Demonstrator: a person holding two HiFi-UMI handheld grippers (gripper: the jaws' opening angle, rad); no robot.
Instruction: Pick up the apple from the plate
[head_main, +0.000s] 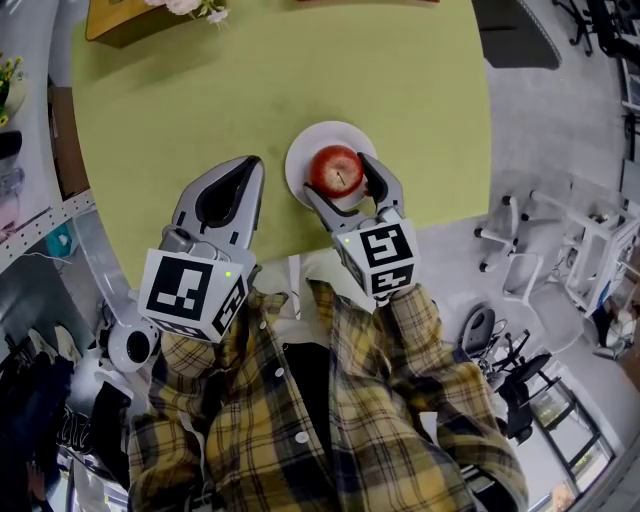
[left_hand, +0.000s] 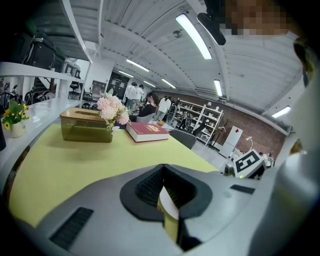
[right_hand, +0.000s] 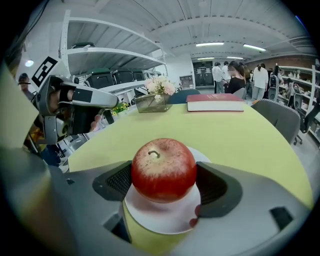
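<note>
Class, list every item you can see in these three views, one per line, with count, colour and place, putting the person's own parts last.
table: one, yellow-green, in front of the person
plate: one, white, near edge of the table
apple: one, red, over the plate
book: one, red, far side of the table
box: one, olive, beside the book
flowers: one bunch, pink, at the box
shirt: one, yellow plaid, on the person
left gripper: one, grey, fingers together, empty, left of the plate
right gripper: one, grey, fingers closed on the apple
</note>
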